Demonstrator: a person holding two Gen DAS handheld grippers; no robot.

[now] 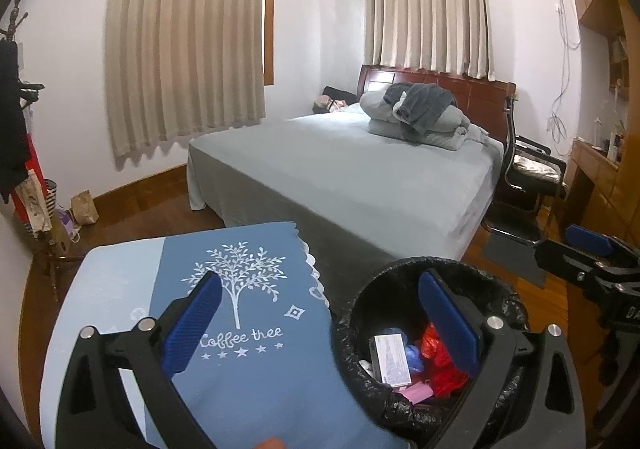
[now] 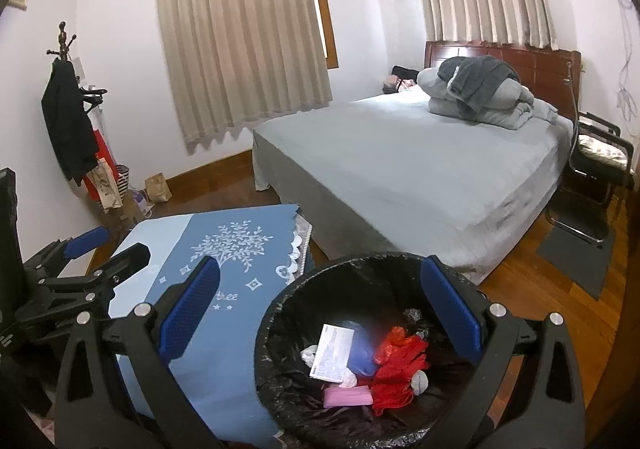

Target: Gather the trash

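Trash sits inside the bin

Both hand-held grippers, left (image 1: 320, 329) and right (image 2: 320, 321), are wide open and empty above the bin (image 2: 280, 313). The trash (image 2: 396, 365) in it looks light and soft. Past the bin is the bed (image 2: 400, 153).

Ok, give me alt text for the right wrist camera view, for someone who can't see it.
Open right tongs hover empty over a black-lined trash bin holding a white paper slip, red plastic and a pink packet. Left of the bin is a table with a blue tree-print cloth; a grey bed lies beyond.
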